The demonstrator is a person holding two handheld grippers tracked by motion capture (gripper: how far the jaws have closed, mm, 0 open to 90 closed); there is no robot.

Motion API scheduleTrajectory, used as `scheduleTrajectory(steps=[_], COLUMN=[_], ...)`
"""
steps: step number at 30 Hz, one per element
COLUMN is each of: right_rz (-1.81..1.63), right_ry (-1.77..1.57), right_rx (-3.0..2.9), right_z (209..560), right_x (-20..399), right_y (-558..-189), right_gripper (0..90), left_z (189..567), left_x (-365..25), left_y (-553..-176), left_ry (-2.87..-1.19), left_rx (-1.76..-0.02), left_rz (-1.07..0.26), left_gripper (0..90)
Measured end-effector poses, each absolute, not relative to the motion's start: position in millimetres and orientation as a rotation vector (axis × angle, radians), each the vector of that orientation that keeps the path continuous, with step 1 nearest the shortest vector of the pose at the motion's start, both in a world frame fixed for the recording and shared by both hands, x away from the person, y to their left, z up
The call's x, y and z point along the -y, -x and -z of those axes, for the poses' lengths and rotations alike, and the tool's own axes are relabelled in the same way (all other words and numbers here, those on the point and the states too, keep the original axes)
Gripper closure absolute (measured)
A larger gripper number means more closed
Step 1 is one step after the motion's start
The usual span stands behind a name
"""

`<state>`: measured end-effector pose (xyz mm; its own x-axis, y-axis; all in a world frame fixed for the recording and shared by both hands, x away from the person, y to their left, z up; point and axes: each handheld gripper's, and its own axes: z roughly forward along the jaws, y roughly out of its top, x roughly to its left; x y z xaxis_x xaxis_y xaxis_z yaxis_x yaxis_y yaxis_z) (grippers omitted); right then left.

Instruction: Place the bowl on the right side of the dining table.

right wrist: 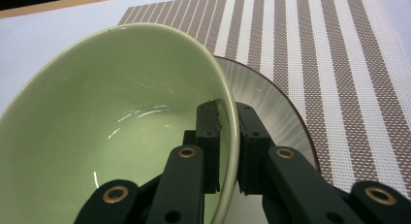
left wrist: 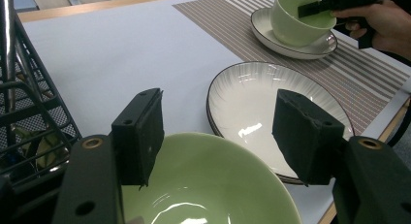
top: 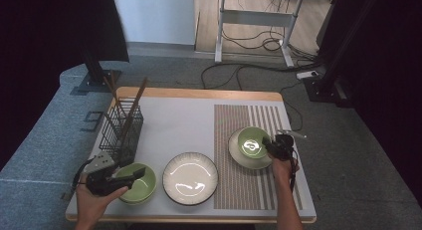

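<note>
A pale green bowl (top: pixel 251 142) stands on a white saucer plate (top: pixel 244 159) on the striped placemat (top: pixel 239 190) at the right. My right gripper (top: pixel 268 144) is shut on its near rim. In the right gripper view, one jaw of the right gripper (right wrist: pixel 228 110) is inside the bowl (right wrist: pixel 121 98) and the other outside, over the plate (right wrist: pixel 271 98). My left gripper (top: pixel 135 176) hovers open over a second green bowl (top: pixel 143 189) at the front left. In the left gripper view, the wide-apart jaws of the left gripper (left wrist: pixel 220 122) frame that bowl (left wrist: pixel 208 185).
A large white ribbed plate (top: pixel 190 178) lies in the front middle of the table, close beside the left bowl. A black wire basket (top: pixel 122 128) holding chopsticks stands at the left edge, just behind my left hand. Cables and a desk frame sit on the floor beyond.
</note>
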<state>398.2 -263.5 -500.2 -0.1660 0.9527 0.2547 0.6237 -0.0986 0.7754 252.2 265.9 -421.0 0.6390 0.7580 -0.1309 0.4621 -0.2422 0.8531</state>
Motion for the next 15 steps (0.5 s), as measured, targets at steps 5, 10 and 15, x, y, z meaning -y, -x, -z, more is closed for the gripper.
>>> scheduleTrajectory(steps=[5,10,15], right_rz=[-1.164,-1.165,-1.171], right_ry=[-1.737,-1.756,-1.753], right_rx=[-1.803,-1.804,-1.811], right_z=[500.1,500.4,499.6], right_x=[265.2,266.3,266.9], right_y=[-401.7,-403.9,-405.2], right_gripper=[81.7,80.0,78.2], left_z=[421.3,421.9,422.1], left_x=[-265.5,-264.7,-264.4], left_y=[-252.2,-252.3,-252.4], left_ry=[-1.893,-1.897,-1.900], left_rx=[-0.966,-0.966,-0.966], left_rz=[-0.384,-0.382,-0.385], left_gripper=[35.8,35.9,35.9])
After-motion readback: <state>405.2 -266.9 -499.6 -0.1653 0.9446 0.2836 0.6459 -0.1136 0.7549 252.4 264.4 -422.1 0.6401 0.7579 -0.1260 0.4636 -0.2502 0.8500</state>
